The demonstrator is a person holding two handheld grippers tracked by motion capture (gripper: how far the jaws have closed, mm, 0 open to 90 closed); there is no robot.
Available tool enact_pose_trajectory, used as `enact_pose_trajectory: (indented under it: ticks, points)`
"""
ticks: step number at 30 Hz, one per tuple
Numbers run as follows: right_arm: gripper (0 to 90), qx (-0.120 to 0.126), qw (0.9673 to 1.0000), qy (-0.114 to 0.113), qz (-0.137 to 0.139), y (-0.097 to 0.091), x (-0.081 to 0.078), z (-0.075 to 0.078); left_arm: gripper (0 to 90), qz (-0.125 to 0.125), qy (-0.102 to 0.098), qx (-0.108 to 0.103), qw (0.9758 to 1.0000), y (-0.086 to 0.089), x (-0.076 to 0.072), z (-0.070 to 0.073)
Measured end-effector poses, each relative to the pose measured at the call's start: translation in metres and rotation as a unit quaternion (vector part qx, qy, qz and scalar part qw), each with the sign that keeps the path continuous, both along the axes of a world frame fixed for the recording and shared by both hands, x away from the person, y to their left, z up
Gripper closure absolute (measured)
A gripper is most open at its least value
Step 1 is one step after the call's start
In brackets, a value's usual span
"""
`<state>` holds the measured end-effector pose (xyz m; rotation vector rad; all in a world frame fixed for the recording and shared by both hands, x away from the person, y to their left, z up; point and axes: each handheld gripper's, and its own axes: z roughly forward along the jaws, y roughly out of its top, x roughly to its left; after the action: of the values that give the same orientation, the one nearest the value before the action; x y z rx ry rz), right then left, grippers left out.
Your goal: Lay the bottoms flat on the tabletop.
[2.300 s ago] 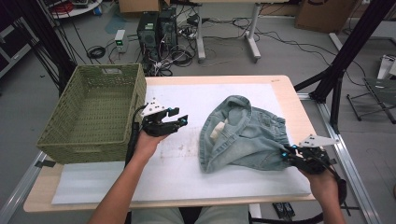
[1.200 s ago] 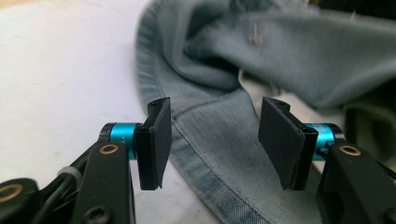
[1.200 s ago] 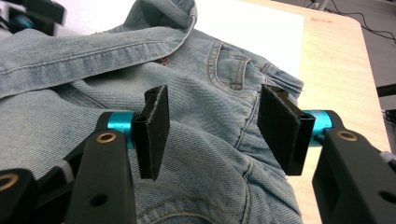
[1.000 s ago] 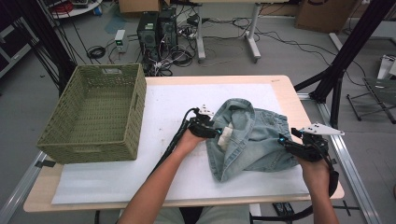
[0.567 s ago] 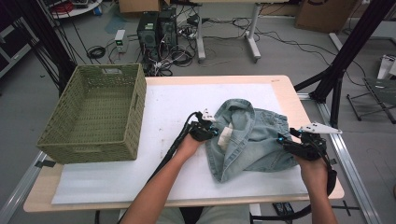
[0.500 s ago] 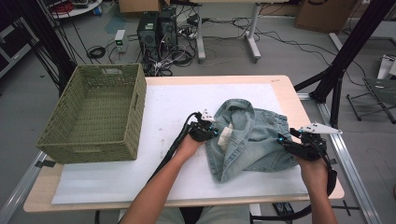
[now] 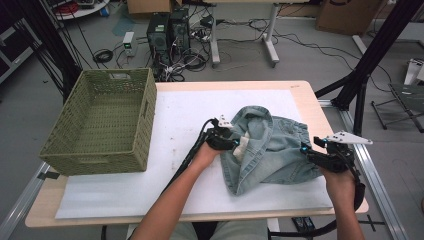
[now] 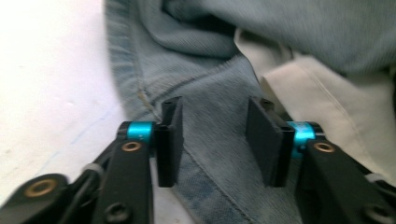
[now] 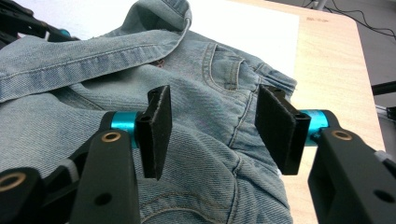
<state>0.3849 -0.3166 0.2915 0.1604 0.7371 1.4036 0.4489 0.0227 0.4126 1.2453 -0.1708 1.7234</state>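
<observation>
A crumpled light-blue denim garment (image 7: 272, 150) lies on the white mat (image 7: 175, 112), right of centre. My left gripper (image 7: 226, 142) sits at its left edge beside a cream pocket lining (image 7: 243, 146). In the left gripper view its jaws (image 8: 215, 140) stand apart over a denim seam (image 8: 210, 102); they have just been opening, and the cloth lies under them, not pinched. The lining (image 8: 308, 93) shows to the right. My right gripper (image 7: 309, 152) is at the garment's right edge. Its jaws (image 9: 212, 128) are open above the denim (image 9: 210, 74) near a back pocket.
A green woven basket (image 7: 102, 125) stands on the table's left side, with nothing visible inside. The bare wooden table edge (image 7: 310, 100) runs along the right of the mat. Cables and computer towers (image 7: 167, 30) sit on the floor behind the table.
My left hand has come from beside the basket to the garment's left edge. The garment has bunched slightly rightward. Over the last half second both hands have barely shifted.
</observation>
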Motion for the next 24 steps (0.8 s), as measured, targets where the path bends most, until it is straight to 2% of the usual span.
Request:
enact_pose_trajectory:
  ticks: [1,4,7,10,12,15,20,24]
  points:
    - [47.7,-0.002,1.0,0.0,0.0,0.0,0.0,0.0,64.6,0.005,-0.005,0.003,1.0,-0.002,0.0,-0.001]
    - [48.2,-0.002,1.0,0.002,0.0,0.0,0.0,0.0,88.2,0.013,-0.011,0.004,0.9999,-0.001,-0.001,-0.002]
    - [48.7,-0.003,1.0,0.003,0.0,0.0,0.001,0.0,89.0,0.013,-0.004,0.002,0.9999,0.001,-0.002,-0.003]
    - [48.8,-0.002,1.0,0.009,0.0,-0.001,0.003,0.001,89.2,0.009,0.007,0.001,0.9999,0.012,-0.003,-0.006]
    - [48.8,0.0,0.9999,0.011,0.003,-0.001,0.006,0.003,89.2,0.013,0.011,0.007,0.9998,0.021,-0.005,-0.012]
    - [49.0,0.001,0.9999,0.016,0.005,-0.001,0.008,0.006,89.2,0.007,0.014,0.012,0.9998,0.036,-0.006,-0.025]
    - [49.2,-0.003,0.9998,0.021,0.0,0.007,0.008,0.014,89.2,-0.003,0.007,0.016,0.9998,0.056,-0.009,-0.046]
    - [49.2,-0.002,0.9996,0.029,-0.007,0.013,0.008,0.021,89.2,-0.005,0.005,0.012,0.9999,0.069,-0.013,-0.058]
